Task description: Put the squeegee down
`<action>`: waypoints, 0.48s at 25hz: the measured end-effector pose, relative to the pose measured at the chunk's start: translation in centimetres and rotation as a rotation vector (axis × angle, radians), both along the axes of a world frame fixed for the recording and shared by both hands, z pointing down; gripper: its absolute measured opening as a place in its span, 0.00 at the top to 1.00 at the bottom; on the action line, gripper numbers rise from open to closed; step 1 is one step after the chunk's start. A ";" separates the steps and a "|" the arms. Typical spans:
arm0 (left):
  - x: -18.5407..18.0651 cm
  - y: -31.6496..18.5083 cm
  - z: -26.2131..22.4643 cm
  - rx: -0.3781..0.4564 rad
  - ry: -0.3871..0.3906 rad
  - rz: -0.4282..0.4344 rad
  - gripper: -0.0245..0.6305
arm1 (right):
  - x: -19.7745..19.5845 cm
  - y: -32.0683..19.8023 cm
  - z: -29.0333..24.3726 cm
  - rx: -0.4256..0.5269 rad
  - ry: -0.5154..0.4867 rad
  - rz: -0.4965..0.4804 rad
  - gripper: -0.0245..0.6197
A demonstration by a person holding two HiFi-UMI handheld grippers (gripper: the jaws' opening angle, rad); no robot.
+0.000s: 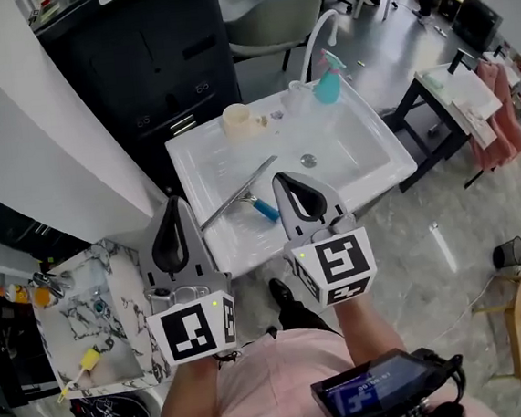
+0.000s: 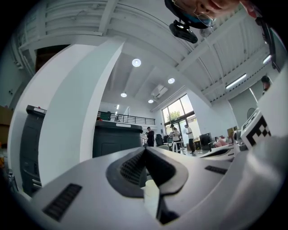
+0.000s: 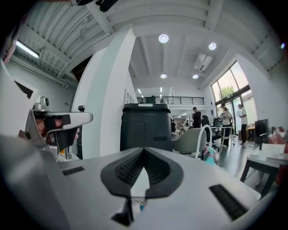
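Down in the white sink (image 1: 370, 151), seen from the head view, lies the one squeegee (image 1: 239, 194). It rests flat on the basin floor toward 8 o'clock from the drain (image 1: 308, 160). Its long metal blade runs from 7 o'clock up to 1 o'clock, and its blue handle points off toward 5 o'clock. I count nothing else inside that basin.

On the sink's rim I count three things. One pale cup (image 1: 237, 120) stands at 11 o'clock, one teal spray bottle (image 1: 327, 85) stands at 1 o'clock, and one curved white tap (image 1: 316, 40) rises just beside the bottle.

A second, smaller marble basin (image 1: 110, 263) sits well apart at 8 o'clock in the frame. It holds one yellow-tipped tool (image 1: 89, 361); I cannot tell what kind.

I am running two tongs, both held above the sink's near edge and clear of the squeegee. The left tongs (image 1: 176, 204) are clenched pad to pad in the left gripper view (image 2: 145, 151). The right tongs (image 1: 281, 179) are clenched the same way in the right gripper view (image 3: 144, 151).
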State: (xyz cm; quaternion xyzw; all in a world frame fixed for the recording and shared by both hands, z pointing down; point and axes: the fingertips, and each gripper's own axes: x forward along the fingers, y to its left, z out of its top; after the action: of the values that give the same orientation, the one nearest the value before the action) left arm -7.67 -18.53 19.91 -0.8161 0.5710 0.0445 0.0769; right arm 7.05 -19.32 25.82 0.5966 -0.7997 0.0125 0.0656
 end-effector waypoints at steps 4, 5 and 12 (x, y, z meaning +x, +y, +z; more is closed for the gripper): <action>-0.1 0.5 -0.1 0.002 0.008 0.009 0.95 | 0.1 0.7 -0.9 0.025 0.014 0.013 0.96; -0.2 0.5 -0.2 0.003 0.010 0.010 0.95 | 0.0 0.9 -1.0 0.028 0.017 0.014 0.96; -1.0 0.6 -0.5 0.016 0.021 0.009 0.95 | -0.6 1.6 -1.6 0.048 0.018 0.013 0.96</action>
State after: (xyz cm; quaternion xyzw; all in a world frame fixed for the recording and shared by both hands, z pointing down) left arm -8.70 -17.94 19.39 -0.8175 0.5677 0.0580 0.0775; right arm 6.43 -17.74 24.24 0.6034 -0.7952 -0.0119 0.0584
